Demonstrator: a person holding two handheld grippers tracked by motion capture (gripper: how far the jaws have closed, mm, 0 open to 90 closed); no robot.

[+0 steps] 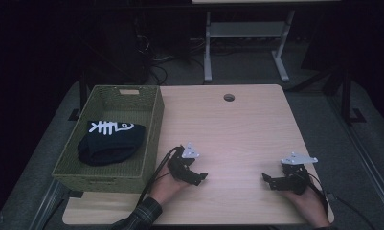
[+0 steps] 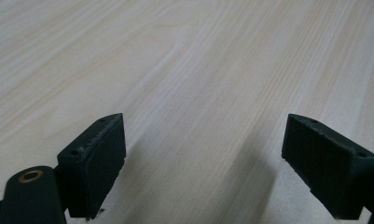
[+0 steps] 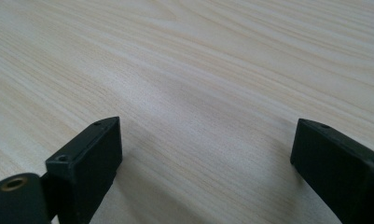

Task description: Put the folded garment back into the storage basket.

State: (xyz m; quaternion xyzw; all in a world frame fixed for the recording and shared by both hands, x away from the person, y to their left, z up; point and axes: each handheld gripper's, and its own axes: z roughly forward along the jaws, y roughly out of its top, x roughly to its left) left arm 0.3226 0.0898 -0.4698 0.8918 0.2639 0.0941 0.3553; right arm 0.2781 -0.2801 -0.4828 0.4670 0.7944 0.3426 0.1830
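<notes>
Black cloth (image 1: 108, 143) half hidden in basket (image 1: 151, 129); both claws gape.

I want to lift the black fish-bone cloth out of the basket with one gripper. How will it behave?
The black cloth lies slumped in soft folds, so it is probably floppy and will drape from one pinch. It looks light, likely fabric. The woven basket might shift if the cloth snags, though it seems to lie loose inside.

High view pretty dim, room behind nearly black, only the table (image 1: 237, 124) lit, soft from above, gripper views brighter (washed-out wood), blurry shadows under the jaws, near jaw edges soft, no real glare
</notes>
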